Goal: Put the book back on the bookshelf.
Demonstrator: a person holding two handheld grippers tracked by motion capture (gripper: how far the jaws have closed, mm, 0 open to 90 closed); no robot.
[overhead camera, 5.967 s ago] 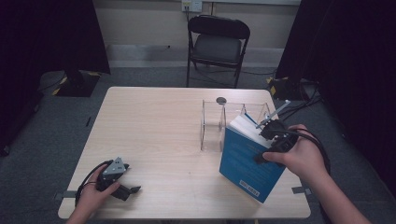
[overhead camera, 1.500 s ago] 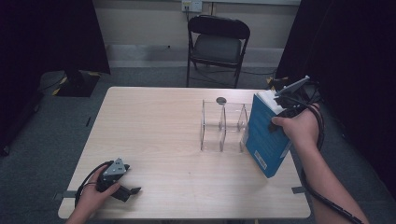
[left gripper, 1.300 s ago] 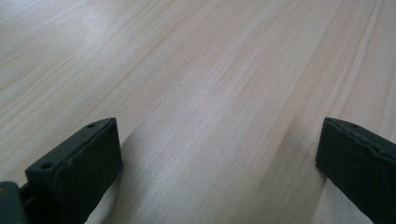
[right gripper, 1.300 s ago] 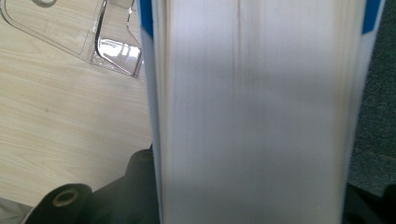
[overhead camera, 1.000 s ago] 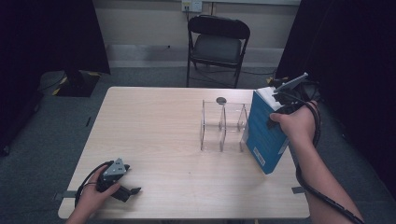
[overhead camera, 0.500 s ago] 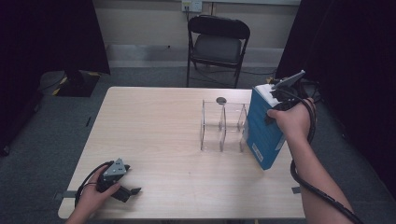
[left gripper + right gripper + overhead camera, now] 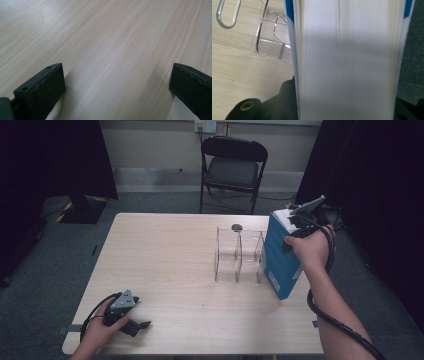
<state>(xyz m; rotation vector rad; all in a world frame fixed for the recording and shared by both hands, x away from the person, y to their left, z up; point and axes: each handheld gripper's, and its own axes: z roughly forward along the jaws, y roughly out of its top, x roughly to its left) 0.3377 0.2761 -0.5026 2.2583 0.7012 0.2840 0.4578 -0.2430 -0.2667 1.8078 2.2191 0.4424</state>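
- Near edge, lower left of the high view: one left gripper (image 7: 142, 325) lies low on the table (image 7: 165, 265), held by one hand (image 7: 97, 335). In the left gripper view its two black jaws stand wide apart with bare wood between them, pinching nothing.
- One cable (image 7: 97, 307) loops from that gripper back to the hand.
- Lower right of the high view: one forearm (image 7: 340, 320) comes up from the bottom edge, with a second cable (image 7: 330, 317) trailing along it.
- Right of centre: one book (image 7: 281, 257), blue-covered, stands tilted at the table's right edge, its lower corner near the wood; whether it touches I cannot tell. It is just beside the rack, on its right.
- The right gripper (image 7: 295, 217) clamps the book at its top, at the frame's right middle, with the right hand (image 7: 310, 247) behind the book's far side. In the right gripper view the white page edges (image 7: 347, 62) sit between the two jaws, which press on the covers.
- Centre: one clear rack (image 7: 239, 255) stands upright on the table, showing three dividers and two slots, both without a book.
- Just behind the rack: one small dark disc (image 7: 236, 227) on the table.
- Far, upper centre: one folding chair (image 7: 234, 167) on the floor beyond the table.
- Upper left: one dark stand base (image 7: 80, 210) on the floor.
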